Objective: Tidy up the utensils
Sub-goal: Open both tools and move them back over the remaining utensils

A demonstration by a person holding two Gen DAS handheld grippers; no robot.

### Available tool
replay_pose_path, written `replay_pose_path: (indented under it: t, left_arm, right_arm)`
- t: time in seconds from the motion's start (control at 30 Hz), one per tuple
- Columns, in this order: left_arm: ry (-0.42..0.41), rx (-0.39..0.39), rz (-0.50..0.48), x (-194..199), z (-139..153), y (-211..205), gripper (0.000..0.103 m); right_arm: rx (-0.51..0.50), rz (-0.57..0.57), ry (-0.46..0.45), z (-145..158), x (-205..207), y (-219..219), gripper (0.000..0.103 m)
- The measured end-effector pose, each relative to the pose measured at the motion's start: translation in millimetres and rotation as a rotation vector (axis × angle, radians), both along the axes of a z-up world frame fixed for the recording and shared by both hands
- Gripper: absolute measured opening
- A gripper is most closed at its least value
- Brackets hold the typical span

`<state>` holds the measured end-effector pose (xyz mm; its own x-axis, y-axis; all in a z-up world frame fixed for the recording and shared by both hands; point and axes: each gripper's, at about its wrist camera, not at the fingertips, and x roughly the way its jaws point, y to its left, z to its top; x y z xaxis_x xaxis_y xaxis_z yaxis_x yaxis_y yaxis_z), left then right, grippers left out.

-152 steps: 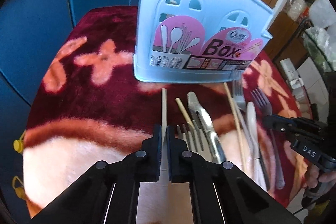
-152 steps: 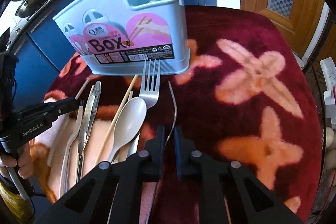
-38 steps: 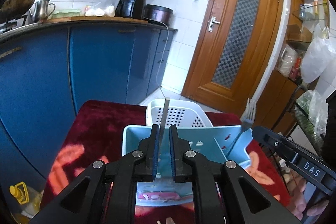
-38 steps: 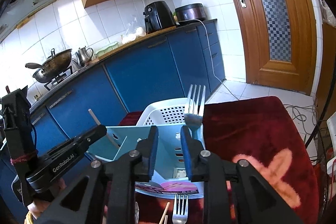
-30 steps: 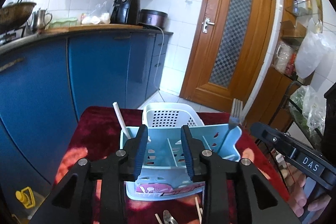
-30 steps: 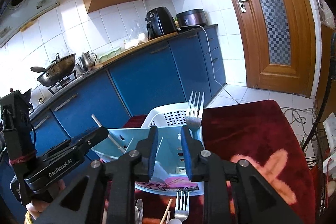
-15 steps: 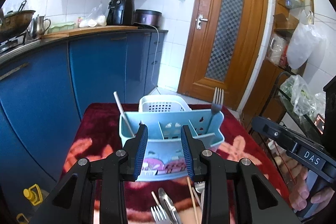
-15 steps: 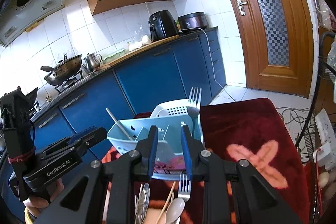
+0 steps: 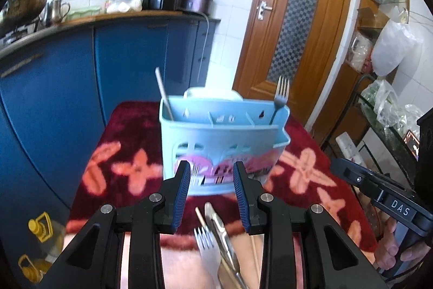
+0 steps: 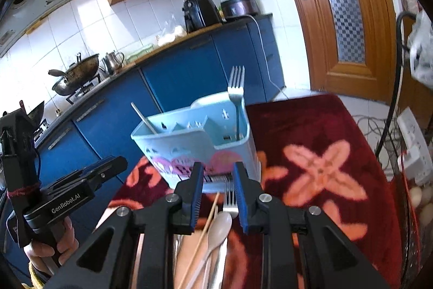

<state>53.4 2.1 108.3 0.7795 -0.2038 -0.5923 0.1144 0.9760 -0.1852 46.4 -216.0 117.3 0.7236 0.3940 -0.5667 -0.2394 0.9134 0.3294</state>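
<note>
- The left tongs (image 9: pixel 211 191) are seen spread wide with nothing between the blue pads (image 9: pixel 181 197); the right tongs (image 10: pixel 217 192) are likewise parted and empty.
- Just beyond both tongs, a light blue utensil box (image 9: pixel 216 142) stands upright on the desk (image 9: pixel 127 132), which is covered by a dark red cloth with pink flowers.
- Inside the box, a pale chopstick (image 9: pixel 163 92) leans in the left end compartment, and a metal fork (image 9: pixel 280 98) stands tines-up in the right end compartment (the middle compartments cannot be read clearly).
- Below the left tongs, loose utensils lie on the desk: a white plastic fork (image 9: pixel 207 245), a metal utensil (image 9: pixel 220 232) beside it, and wooden chopsticks (image 9: pixel 201 217).
- Under the right tongs, a second metal fork (image 10: pixel 230 201) lies with tines toward the box, a pale spoon (image 10: pixel 220 228) just beside it.
- A white basket (image 9: pixel 212 93) sits behind the box.
</note>
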Motion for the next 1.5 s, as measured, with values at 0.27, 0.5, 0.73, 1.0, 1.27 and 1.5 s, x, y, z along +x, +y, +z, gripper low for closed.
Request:
replay_pose_path:
  t: [0.27,0.5,0.73,1.0,1.27,1.5]
  left_arm:
    - [0.1,-0.008,0.01,3,-30,4,0.033]
    - [0.184,-0.007,-0.01,-1,-54,-2,0.033]
    - [0.255,0.006,-0.029,-8,-73,-11,0.033]
    - [0.333,0.013,-0.044,-15,-94,-18,0.033]
    - [0.376,-0.023,-0.063,-21,-107,-18,0.033]
    - [0.36,-0.066,-0.077,-26,-107,-14,0.011]
  right_arm:
    - [-0.011,-0.001,0.078,-27,-6,-2,0.025]
    - [-0.017,0.002,0.143,-50,-11,-2,0.025]
    - [-0.011,-0.005,0.188,-67,-17,-6,0.025]
    - [-0.007,-0.005,0.212,-75,-22,-7,0.025]
    - [-0.002,-0.01,0.218,-79,-25,-8,0.025]
    - [-0.003,-0.009,0.217,-79,-25,-8,0.025]
